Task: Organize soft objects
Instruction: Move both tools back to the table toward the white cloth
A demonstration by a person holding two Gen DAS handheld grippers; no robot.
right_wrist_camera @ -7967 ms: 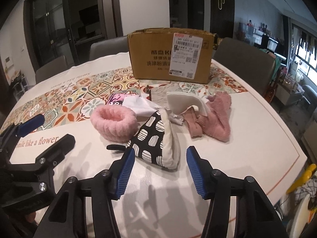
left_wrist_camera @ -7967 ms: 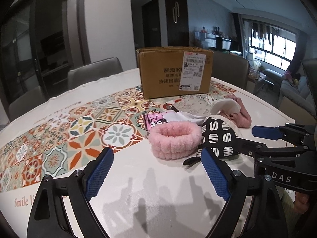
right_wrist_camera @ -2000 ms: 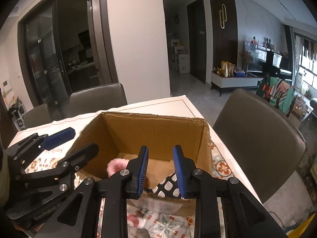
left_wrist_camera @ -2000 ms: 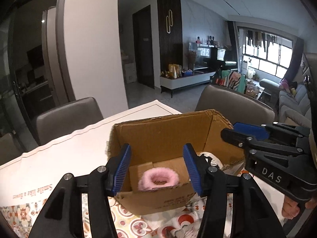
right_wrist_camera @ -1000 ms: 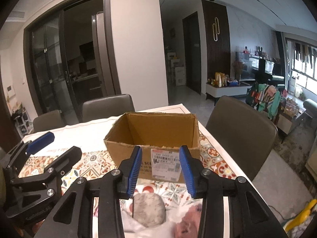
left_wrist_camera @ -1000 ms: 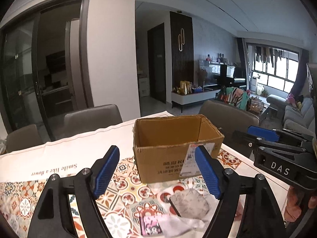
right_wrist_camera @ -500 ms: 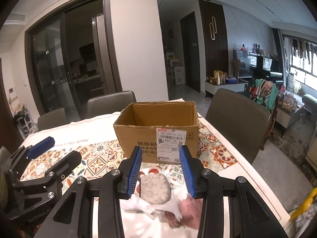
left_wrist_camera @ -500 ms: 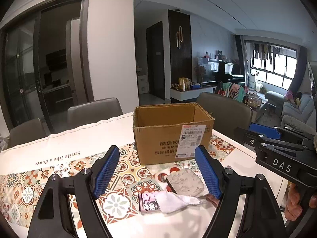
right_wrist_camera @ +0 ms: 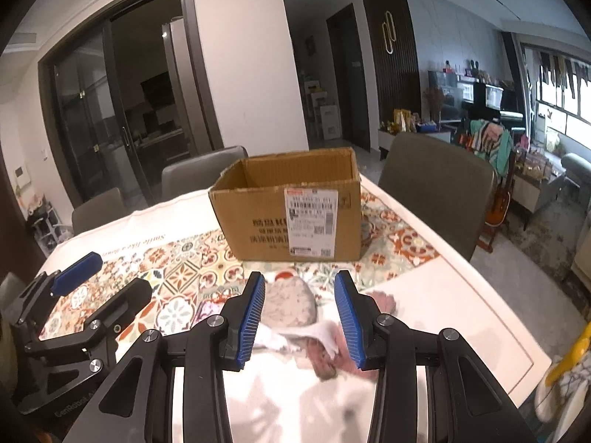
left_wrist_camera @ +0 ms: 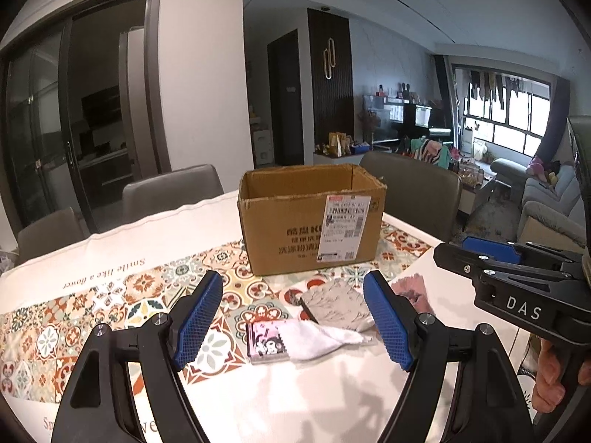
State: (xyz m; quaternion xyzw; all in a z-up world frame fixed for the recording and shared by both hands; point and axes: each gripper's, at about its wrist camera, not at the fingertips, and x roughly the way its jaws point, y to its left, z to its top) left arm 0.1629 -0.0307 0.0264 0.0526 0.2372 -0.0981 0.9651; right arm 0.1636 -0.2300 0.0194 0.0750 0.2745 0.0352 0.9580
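Black left gripper (left_wrist_camera: 291, 319), right gripper (right_wrist_camera: 300, 319): tilted downward, empty.

Both wrist cameras looked forward and slightly downward over the patterned tablecloth (left_wrist_camera: 110, 295), sharing the open brown cardboard box (left_wrist_camera: 310, 229) (right_wrist_camera: 288, 214) from nearby.

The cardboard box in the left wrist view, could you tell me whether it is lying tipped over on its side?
No, the cardboard box stands upright on the patterned table mat with its open top facing up.

White table (left_wrist_camera: 436, 295), patterned runner (left_wrist_camera: 110, 306), cardboard box (left_wrist_camera: 295, 236), grey pad (left_wrist_camera: 338, 304), white cloth (left_wrist_camera: 317, 339), perhaps pink cloth (left_wrist_camera: 410, 288)
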